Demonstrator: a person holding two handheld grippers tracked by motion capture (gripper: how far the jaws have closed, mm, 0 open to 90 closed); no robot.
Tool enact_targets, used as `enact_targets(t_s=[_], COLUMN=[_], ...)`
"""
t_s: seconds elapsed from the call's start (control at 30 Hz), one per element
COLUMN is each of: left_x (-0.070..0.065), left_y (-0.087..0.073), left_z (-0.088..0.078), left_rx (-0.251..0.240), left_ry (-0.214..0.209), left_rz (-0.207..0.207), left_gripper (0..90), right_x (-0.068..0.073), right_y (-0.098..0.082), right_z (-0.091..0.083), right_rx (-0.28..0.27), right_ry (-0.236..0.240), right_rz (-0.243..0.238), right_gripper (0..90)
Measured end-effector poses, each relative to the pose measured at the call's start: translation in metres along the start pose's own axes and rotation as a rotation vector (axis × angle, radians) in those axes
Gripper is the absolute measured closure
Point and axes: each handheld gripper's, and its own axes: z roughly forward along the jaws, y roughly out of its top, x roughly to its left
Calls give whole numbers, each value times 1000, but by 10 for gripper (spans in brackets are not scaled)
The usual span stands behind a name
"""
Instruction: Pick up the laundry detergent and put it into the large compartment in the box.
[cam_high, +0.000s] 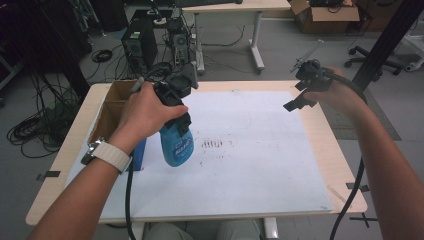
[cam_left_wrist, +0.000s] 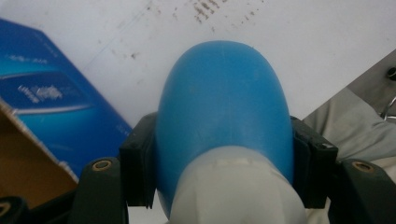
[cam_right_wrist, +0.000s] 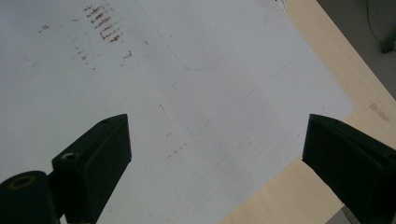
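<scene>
A blue plastic bottle (cam_high: 176, 146) with a whitish neck hangs above the white sheet (cam_high: 260, 160), left of centre. My left gripper (cam_high: 179, 129) is shut on it from above; in the left gripper view both black pads press the sides of the blue bottle (cam_left_wrist: 224, 107) just past its pale neck. My right gripper (cam_high: 296, 102) is held up over the sheet's far right part, well apart from the bottle. In the right gripper view its jaws stand wide open (cam_right_wrist: 217, 140) with nothing between them.
An open cardboard box (cam_high: 111, 107) stands at the table's left edge, with a blue carton (cam_high: 138, 156) upright beside it, close under my left wrist. Brown smudges (cam_high: 212, 144) mark the sheet's middle. The bare wooden table rim (cam_high: 342, 170) runs along the right.
</scene>
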Motion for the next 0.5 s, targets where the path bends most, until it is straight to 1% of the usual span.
enact_targets(t_s=[0.03, 0.07, 0.1, 0.13, 0.17, 0.2, 0.23, 0.27, 0.3, 0.37, 0.43, 0.47, 0.5], left_x=[2, 2, 7, 10, 13, 13, 21, 21, 28, 37, 46, 46, 55], left_y=[0, 0, -1, -1, -1, -1, -2, -2, -2, -2, -3, -3, -4], left_z=[-5, -5, -17, -24, -31, -31, -45, -45, -60, -75, -89, -89, -100], left_rx=[-1, -1, 1, 1, -9, -9, -10, -10, -14, -12, -23, -23, -30], left_ry=[-3, -3, -8, -10, -13, -13, -16, -16, -11, -3, 17, 17, 32], left_rz=[-18, -18, -55, -62, -81, -81, -114, -114, -155, -198, -261, -261, -307], left_gripper=[377, 377, 377, 377, 377, 377, 377, 377, 377, 377, 377, 377, 377], right_x=[0, 0, 0, 0, 0, 0, 0, 0, -1, -2, -3, -3, -3], right_y=[0, -1, -1, -1, -1, -1, -1, -1, -2, -2, -2, -2, -2], right_z=[0, -1, -1, -1, -1, -1, -1, -1, 0, 0, 1, 1, 2], right_rx=[1, 2, 2, 4, 5, 5, 7, 7, 11, 8, 11, 11, 13], right_ry=[1, 2, 4, 6, 8, 8, 9, 9, 9, 9, 10, 10, 10], right_rz=[-2, -4, -2, -4, -9, -9, -13, -13, -15, -12, -12, -12, -14], right_gripper=[79, 79, 79, 79, 79, 79, 79, 79, 79, 79, 79, 79, 78])
